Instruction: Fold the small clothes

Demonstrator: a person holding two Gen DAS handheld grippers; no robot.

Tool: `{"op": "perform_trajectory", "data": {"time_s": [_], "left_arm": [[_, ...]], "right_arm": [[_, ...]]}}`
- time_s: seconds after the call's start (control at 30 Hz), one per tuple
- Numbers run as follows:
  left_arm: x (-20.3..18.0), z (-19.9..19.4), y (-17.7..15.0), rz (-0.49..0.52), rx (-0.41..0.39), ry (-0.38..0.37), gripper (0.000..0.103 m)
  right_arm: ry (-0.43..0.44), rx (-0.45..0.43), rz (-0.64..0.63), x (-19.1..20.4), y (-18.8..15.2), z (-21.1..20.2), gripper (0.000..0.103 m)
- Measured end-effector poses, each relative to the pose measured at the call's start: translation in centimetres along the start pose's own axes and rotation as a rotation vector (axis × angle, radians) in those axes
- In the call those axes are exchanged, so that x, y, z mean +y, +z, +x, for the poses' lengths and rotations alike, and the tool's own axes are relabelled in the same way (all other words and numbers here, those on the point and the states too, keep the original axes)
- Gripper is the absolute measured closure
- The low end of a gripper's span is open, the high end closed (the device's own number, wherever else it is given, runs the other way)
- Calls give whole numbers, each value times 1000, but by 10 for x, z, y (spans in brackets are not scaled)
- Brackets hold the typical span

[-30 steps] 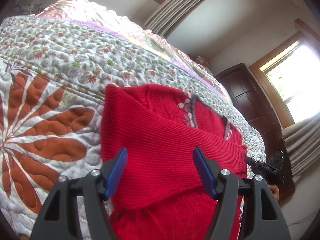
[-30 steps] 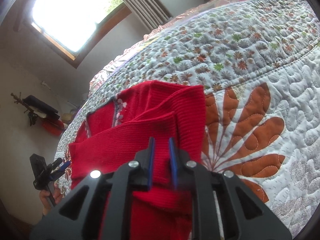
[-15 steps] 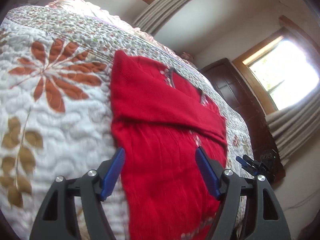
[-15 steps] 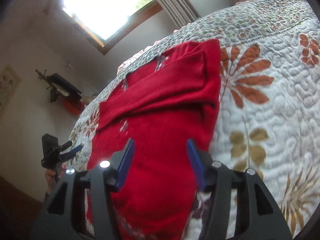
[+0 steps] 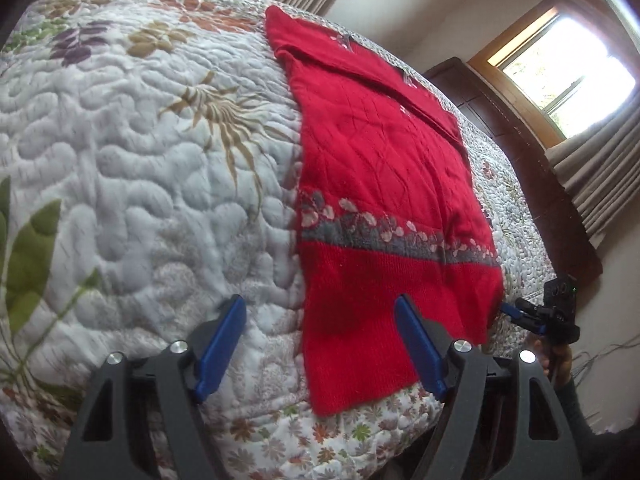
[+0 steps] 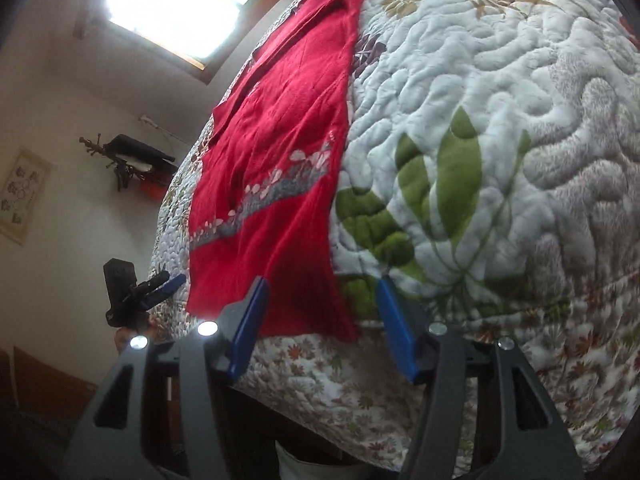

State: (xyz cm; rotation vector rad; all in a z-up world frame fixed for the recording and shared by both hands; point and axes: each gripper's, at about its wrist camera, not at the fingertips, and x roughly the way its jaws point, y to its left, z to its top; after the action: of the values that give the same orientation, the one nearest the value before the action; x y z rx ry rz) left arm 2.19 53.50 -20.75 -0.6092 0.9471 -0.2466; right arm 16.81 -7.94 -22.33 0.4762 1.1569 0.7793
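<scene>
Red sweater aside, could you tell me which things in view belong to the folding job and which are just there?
Belongs to the job:
red sweater, sleeves folded in
left gripper, open
right gripper, open
quilt, the folding surface

Just there:
curtains
dark wooden door
wall picture

A floral quilt [image 5: 140, 152] covers the bed; curtains [image 5: 600, 172] hang by a bright window [image 5: 568, 76]

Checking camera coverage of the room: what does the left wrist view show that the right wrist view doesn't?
Left wrist view only: a dark wooden door and beige curtains. Right wrist view only: a framed picture and a wall-mounted coat rack. Both share the red knitted sweater lying on the floral quilted bedspread, with jaws open.
</scene>
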Motion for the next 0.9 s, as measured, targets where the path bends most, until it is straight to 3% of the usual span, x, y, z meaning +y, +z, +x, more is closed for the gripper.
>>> {"op": "perform_trajectory", "data": {"time_s": [0.23,0.37,0.4,0.5,0.57,0.63,0.67,0.9], "left_arm": [[3,20,-14,-74,67,-67,26],[0,23,-15,-96,88,-109,29],[0,24,-16,-94,88,-99,37],[3,28,-14,-111,95,-74,59],[8,27,-14,-136,92,-83,67],[13,28,-16,-154,98,-79,80],[13,29,-16,-158,104,-74,93],[3,23,-15,-164,76,-99,98]], "right_arm": [[-53,28,-41,8,-14,23,47],[-28,49,-51,12,-11,30,47],[-27,52,-58,14,-13,31,48],[-7,68,-50,8,-15,34,64],[17,78,-42,6,-19,38,82],[23,80,-43,4,-22,37,93],[26,77,-46,5,-23,36,98],[44,43,-81,18,-22,21,99]]}}
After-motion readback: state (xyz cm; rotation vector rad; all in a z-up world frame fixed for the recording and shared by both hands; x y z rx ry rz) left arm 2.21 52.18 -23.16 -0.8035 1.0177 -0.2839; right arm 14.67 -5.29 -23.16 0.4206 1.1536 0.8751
